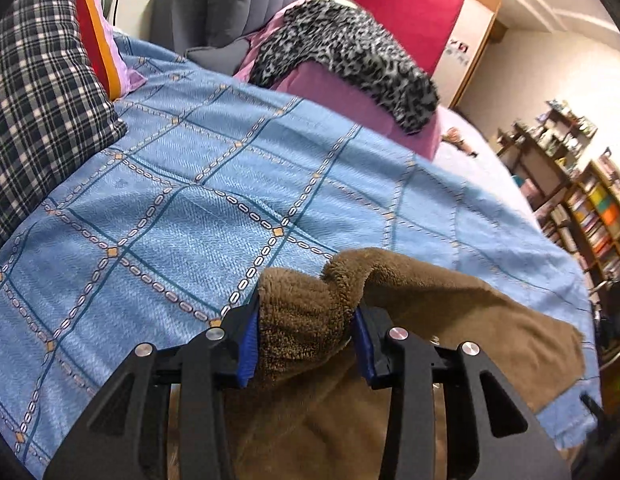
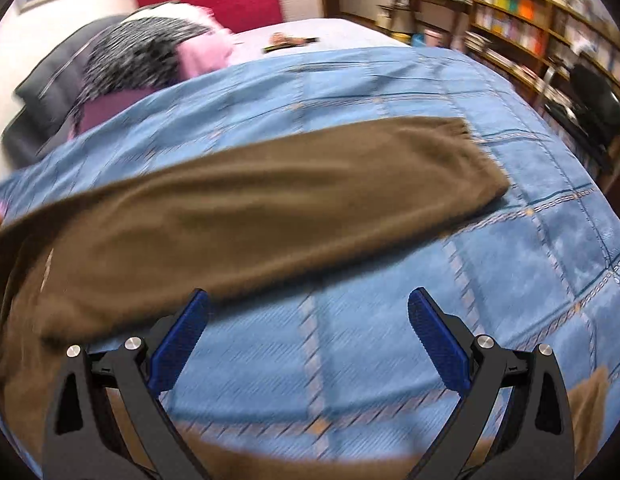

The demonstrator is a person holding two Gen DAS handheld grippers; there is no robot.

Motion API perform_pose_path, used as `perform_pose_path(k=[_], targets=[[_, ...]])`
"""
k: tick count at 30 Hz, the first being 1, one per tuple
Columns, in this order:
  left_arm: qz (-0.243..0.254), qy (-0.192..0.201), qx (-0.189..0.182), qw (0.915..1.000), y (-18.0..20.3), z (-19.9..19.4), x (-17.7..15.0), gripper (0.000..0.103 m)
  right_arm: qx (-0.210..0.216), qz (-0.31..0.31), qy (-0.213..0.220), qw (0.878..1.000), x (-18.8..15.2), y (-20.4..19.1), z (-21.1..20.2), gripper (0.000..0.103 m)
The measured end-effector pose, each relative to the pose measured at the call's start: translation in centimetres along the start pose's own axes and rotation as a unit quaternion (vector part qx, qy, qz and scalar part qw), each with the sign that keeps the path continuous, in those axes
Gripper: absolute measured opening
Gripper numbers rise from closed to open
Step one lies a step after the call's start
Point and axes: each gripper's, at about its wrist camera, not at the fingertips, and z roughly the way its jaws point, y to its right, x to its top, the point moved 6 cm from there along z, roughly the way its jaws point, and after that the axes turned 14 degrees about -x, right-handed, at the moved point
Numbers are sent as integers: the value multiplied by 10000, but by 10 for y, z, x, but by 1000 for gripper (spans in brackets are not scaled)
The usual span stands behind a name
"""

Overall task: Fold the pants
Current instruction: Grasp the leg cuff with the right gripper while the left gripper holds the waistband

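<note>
Brown fleece pants (image 2: 246, 208) lie on the blue patterned bedspread (image 2: 389, 340). One leg stretches across the bed to a cuff at the right. My left gripper (image 1: 306, 324) is shut on a bunched fold of the pants (image 1: 306, 312), fuzzy lining showing between the blue pads, just above the bedspread (image 1: 190, 184). My right gripper (image 2: 308, 316) is open and empty, its pads (image 2: 182, 340) wide apart over bare bedspread, just below the leg's near edge. More brown cloth shows at the bottom edge of the right wrist view.
A plaid pillow (image 1: 42, 112) and folded bedding lie at the left. A leopard-print cloth (image 1: 349, 56) on a purple cushion sits at the headboard. Bookshelves (image 2: 541, 40) and a dark chair (image 2: 597, 96) stand right of the bed.
</note>
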Motion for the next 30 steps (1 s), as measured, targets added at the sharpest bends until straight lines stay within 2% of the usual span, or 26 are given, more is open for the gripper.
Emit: perform_pose_path(k=[3, 7, 11, 14, 18, 22, 25, 26, 30], targets=[[-41, 59, -216, 9997, 4, -23, -7, 39, 1, 332, -110, 9994, 32, 20, 24, 100], [-29, 46, -407, 9992, 8, -49, -24, 39, 326, 955, -331, 9943, 71, 44, 56, 100], [-39, 30, -489, 9988, 6, -71, -44, 39, 740, 1697, -652, 9806, 106, 65, 94, 100], [-109, 29, -556, 9984, 1, -86, -57, 39, 767, 2126, -887, 9701, 120, 81, 118, 100], [-231, 31, -649, 9976, -9, -103, -70, 39, 464, 2270, -864, 9689, 135, 102, 139, 100], [-325, 36, -674, 9972, -19, -114, -82, 39, 504, 2401, -893, 9653, 140, 114, 151, 99], [-342, 57, -706, 9969, -21, -118, -87, 39, 694, 2611, -939, 9582, 144, 122, 158, 96], [-364, 65, -721, 9967, -22, -118, -88, 39, 717, 2638, -949, 9572, 144, 123, 160, 91], [-339, 80, -741, 9966, -21, -120, -91, 39, 642, 2607, -945, 9586, 150, 126, 162, 80]])
